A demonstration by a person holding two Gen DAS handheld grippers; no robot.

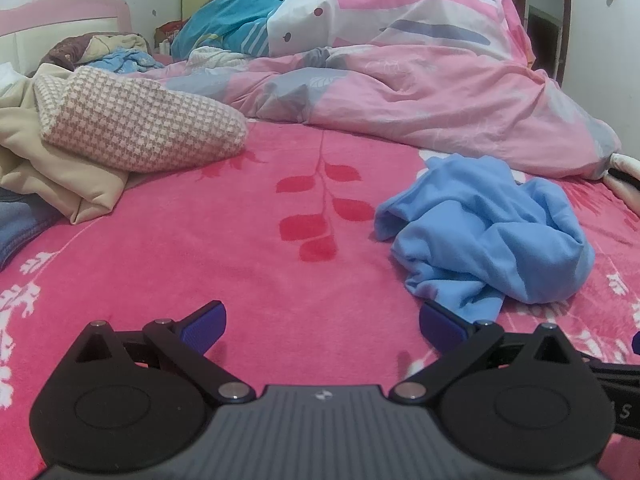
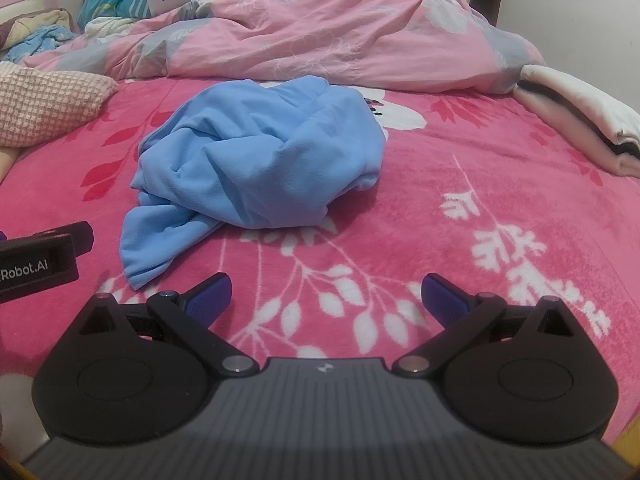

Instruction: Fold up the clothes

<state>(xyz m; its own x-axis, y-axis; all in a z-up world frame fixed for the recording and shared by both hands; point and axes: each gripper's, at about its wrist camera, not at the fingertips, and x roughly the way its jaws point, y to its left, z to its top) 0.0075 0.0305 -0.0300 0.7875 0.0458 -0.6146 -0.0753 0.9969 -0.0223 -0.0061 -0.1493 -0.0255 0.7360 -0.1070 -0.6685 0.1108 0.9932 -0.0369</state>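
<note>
1. Left gripper [image 1: 322,326]: jaws spread wide, nothing between the blue pads, low over the pink bedspread [image 1: 224,240].
2. Its right-side pad [image 1: 442,326] sits just beside the near hem of the blue garment [image 1: 486,236]; touching or only overlapping in view, cannot tell from this angle.
3. Right gripper [image 2: 326,298]: jaws also wide apart, empty, only the white leaf print of the bedspread showing between the pads.
4. Blue garment in the right wrist view [image 2: 260,164]: crumpled heap in the middle of the bed, one loose flap trailing toward the camera and ending just ahead of the right gripper's left pad [image 2: 210,300], not touching it.
5. From the left wrist view the heap lies ahead and to the right; from the right wrist view ahead and a little left, so it sits roughly between the two grippers.
6. Left gripper body shows at the left edge of the right wrist view, black with white lettering.
7. Behind the garment: bunched pink quilt [image 1: 420,80] across the far side of the bed.
8. Left side: checked beige cushion [image 1: 136,124] lying on beige fabric [image 1: 52,176].
9. Right edge of bed: folded cream cloth [image 2: 580,112], well apart from the blue garment.
</note>
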